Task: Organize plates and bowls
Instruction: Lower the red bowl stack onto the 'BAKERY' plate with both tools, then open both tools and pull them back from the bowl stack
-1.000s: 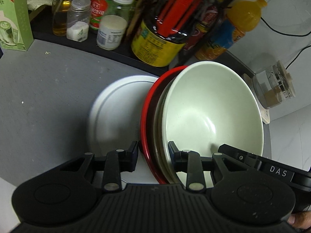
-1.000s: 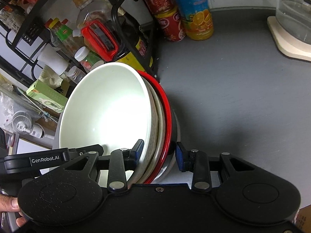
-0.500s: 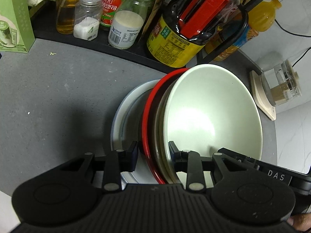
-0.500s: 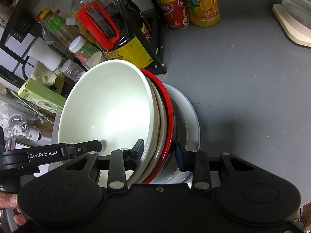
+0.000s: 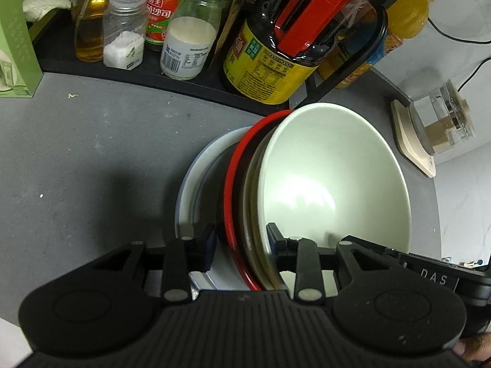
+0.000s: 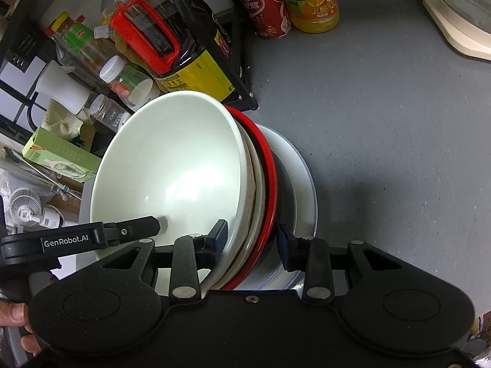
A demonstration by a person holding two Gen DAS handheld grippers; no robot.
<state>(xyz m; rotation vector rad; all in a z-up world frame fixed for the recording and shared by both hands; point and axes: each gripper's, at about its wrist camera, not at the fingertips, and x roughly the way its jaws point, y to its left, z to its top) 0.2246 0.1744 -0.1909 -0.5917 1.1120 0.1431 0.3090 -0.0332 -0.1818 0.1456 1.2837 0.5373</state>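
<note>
1. Left wrist view: the left gripper [image 5: 241,239] clamps the near rims of a nested set of bowls, one finger outside the glossy red-rimmed bowl [image 5: 233,184], the other inside the large pale-green ceramic bowl [image 5: 334,181], with a beige bowl [image 5: 252,190] sandwiched between them. The set sits tilted over a flat white round plate [image 5: 196,171] lying on the grey worktop [image 5: 92,159], near its back edge, just in front of the black condiment rack [image 5: 147,70]
2. Same view: whether the red-rimmed bowl's base already rests on the plate is hidden, so lower slowly and feel for contact
3. Right wrist view: the right gripper [image 6: 251,239] straddles the opposite rims, left finger inside the pale-green bowl, right finger outside the red rim; its pads look a little wider than the rims, so I cannot tell if it truly pinches or merely brackets them
4. Same view: the plate's edge shows beyond the red rim toward the worktop's open right side, so the set seems off-centre; my judgement is to level both hands together, centre the set over the plate, and part the fingers only once it sits flat
5. Risk: the yellow-labelled dark bottle [image 6: 196,61] on the rack stands close behind, so avoid pushing backward
</note>
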